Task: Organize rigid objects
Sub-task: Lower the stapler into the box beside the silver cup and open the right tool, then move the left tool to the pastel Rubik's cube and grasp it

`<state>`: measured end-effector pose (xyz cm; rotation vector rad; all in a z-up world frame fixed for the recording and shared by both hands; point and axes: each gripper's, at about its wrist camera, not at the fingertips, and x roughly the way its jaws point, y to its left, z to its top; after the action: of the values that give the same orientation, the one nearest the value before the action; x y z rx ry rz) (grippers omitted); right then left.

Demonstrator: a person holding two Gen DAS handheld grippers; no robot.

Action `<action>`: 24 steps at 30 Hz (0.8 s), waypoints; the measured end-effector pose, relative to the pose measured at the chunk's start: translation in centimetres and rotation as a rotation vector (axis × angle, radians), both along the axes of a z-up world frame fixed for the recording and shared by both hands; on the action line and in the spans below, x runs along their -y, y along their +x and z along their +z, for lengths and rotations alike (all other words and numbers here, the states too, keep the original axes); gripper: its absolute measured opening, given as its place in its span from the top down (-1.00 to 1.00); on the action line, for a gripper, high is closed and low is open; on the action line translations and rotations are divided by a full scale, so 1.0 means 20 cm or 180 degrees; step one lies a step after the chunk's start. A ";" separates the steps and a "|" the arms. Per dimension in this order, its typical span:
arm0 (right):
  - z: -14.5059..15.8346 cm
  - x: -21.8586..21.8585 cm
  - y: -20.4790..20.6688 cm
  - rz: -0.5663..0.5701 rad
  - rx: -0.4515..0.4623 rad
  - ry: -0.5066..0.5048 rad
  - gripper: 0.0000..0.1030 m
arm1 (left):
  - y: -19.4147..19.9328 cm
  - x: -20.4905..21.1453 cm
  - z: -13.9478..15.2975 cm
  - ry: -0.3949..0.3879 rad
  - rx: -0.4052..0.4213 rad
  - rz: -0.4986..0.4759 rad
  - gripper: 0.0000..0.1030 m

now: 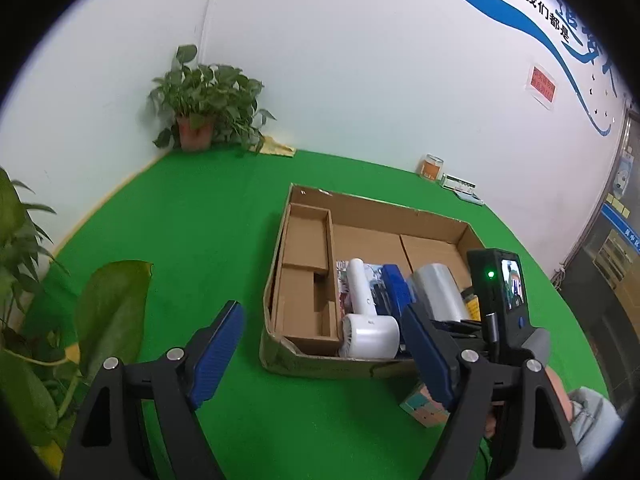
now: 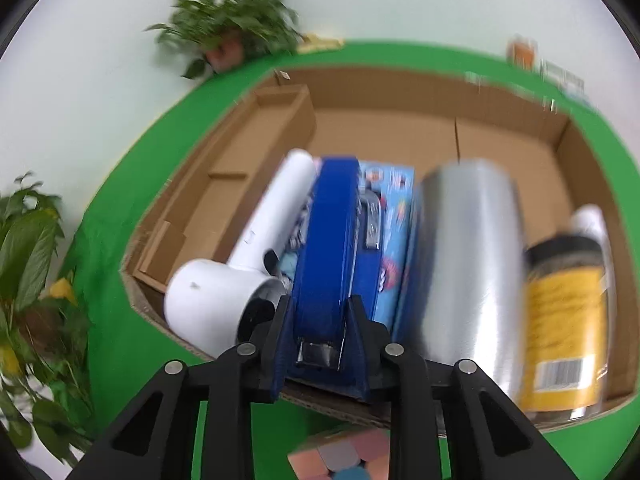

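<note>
Nearest the right wrist camera, the right gripper [image 2: 320, 344] pinches the near end of a blue stapler [image 2: 330, 248], its blue pads pressed against both sides. Just below it, a pastel puzzle cube [image 2: 340, 458] rests on the green table [image 2: 120, 240], outside the cardboard box [image 2: 400, 92]. The stapler lies inside the box on a light-blue packet [image 2: 394, 216], between a white hair dryer [image 2: 248, 256] on its left and a silver cylinder [image 2: 472, 256] on its right; beyond that stands what looks like a yellow-labelled jar [image 2: 568, 320], though the picture is blurred there. The left gripper [image 1: 324, 356] hangs above the table with its jaws spread wide and nothing between them. Farther off, a potted plant [image 1: 204, 100] sits by the wall.
</note>
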<state>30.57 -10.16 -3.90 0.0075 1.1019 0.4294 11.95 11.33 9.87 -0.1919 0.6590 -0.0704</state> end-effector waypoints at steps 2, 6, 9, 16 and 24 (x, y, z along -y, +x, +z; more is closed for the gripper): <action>0.00 0.00 -0.01 -0.0059 0.0040 -0.0022 0.53 | 0.00 -0.01 -0.02 -0.0035 -0.0016 0.0005 -0.57; 0.00 0.01 -0.06 -0.0107 0.0033 0.0000 0.53 | 0.01 0.01 -0.05 -0.0043 -0.0030 -0.0041 -0.57; 0.00 0.03 -0.10 -0.0164 0.0026 0.0043 0.55 | 0.03 0.02 -0.09 -0.0108 -0.0083 -0.0064 -0.57; 0.14 0.09 -0.22 -0.0181 0.0345 0.0058 -0.08 | -0.01 0.07 -0.15 -0.0050 -0.0066 -0.0007 -0.56; 0.31 0.25 -0.63 -0.0113 0.1373 -0.0105 -0.99 | -0.17 0.19 -0.18 0.0558 0.0479 0.0390 -0.99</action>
<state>17.92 -15.20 2.38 -0.0909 0.6826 0.3596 8.50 7.48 6.30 -0.0570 0.4993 0.0900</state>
